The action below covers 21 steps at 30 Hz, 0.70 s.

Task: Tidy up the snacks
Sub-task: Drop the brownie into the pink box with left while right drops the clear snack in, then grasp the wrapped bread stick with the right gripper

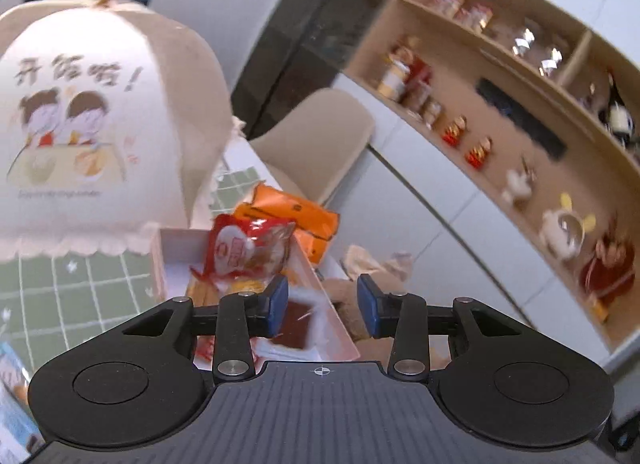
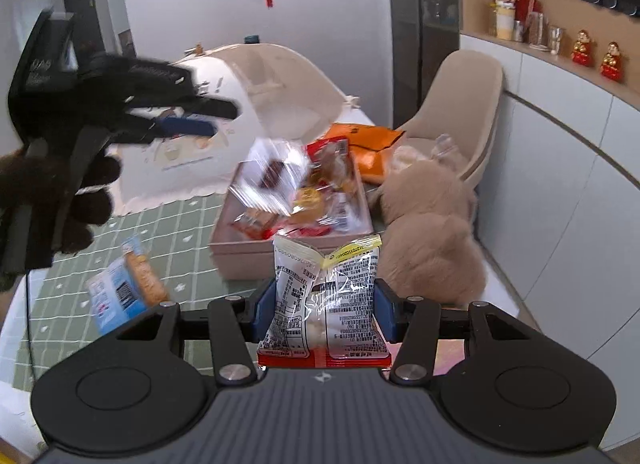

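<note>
Right gripper [image 2: 324, 310]: jaws clamped on a snack packet [image 2: 326, 304], blue pads pressing both sides. Packet is upright, back label facing the camera, yellow strip at its top edge, red seal at the bottom.

Landmark: pink box [image 2: 248, 252] on the green grid tablecloth [image 2: 192, 224]. The held packet sits in front of the box's near wall, still outside it. The box is full of mixed wrapped snacks; a clear wrapper [image 2: 272, 180] blurs above its left half, and I can't tell whether it touches anything.

Left of the box, on the cloth: blue cracker pack [image 2: 124, 288], lying tilted. Right of the box, touching its side: tan plush toy [image 2: 428, 232]. Behind the box: orange bags [image 2: 368, 140], then the beige chair [image 2: 464, 104]. Behind-left of the box: white food cover [image 2: 256, 104].

Left gripper [image 1: 322, 306]: jaws apart, nothing between the pads. In its own view it hangs over the box's [image 1: 332, 328] right edge, the left pad above the interior. A red-and-white snack bag [image 1: 244, 252] sits in the box just ahead of the pads, with the orange bags [image 1: 292, 220] behind it. In the right view the left gripper [image 2: 188, 120] is up and left of the box, held by a dark-gloved hand [image 2: 48, 192] and motion-blurred.

Far right of the box: wall shelf [image 1: 500, 112] with jars and red figurines, cabinets below.
</note>
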Tool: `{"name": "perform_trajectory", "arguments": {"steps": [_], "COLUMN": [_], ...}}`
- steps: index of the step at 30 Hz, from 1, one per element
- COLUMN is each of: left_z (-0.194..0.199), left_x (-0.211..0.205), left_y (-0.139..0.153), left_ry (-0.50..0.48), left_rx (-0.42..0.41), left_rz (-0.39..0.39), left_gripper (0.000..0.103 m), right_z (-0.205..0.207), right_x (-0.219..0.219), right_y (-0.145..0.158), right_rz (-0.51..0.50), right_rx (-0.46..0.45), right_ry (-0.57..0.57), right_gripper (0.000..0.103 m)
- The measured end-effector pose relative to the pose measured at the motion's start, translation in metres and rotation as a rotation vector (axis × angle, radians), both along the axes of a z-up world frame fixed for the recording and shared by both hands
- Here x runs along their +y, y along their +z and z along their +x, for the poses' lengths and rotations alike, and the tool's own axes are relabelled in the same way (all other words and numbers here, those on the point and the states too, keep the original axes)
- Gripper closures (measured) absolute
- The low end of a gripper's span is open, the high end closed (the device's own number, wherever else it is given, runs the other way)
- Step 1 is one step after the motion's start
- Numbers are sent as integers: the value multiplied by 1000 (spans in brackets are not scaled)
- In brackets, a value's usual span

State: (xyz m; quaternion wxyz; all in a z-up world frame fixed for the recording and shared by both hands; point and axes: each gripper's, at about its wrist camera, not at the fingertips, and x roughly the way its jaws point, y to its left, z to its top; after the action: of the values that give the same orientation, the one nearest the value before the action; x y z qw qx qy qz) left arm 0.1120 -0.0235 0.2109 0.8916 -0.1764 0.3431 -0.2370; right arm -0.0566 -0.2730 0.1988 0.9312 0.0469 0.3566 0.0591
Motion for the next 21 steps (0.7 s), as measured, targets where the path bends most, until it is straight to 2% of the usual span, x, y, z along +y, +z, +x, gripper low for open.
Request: {"name": "perform_trajectory", "arguments": {"steps": [2, 4, 8, 9, 11, 14, 17, 21], "left_z": [-18, -42, -81, -92, -111, -140, -158, -173], "left_x": [19, 35, 68, 77, 93, 122, 152, 185], "left_y": [-9, -25, -76, -86, -100, -109, -113, -114], "left_ry": [30, 65, 103, 126, 173, 256, 340, 415], "left_rx": [-1, 44, 236, 269, 315, 358, 396, 421], "left_rz": [28, 68, 85, 82, 84, 116, 128, 117], "left_gripper": [61, 61, 61, 61, 61, 61, 61, 61], "right_z": [10, 27, 91, 113, 150, 175, 175, 159], "right_x": [-4, -5, 5, 11, 29, 62, 109, 196], "right_y": [1, 5, 19, 19, 13, -3, -28, -66], "right_rz": [-8, 3, 55, 58, 11, 14, 89, 55], "right_rx": [-6, -28, -136, -145, -110, -50, 54, 150], "right_ry": [-16, -8, 36, 36, 28, 96, 256, 447], "right_gripper": [52, 52, 52, 44, 34, 34, 34, 34]}}
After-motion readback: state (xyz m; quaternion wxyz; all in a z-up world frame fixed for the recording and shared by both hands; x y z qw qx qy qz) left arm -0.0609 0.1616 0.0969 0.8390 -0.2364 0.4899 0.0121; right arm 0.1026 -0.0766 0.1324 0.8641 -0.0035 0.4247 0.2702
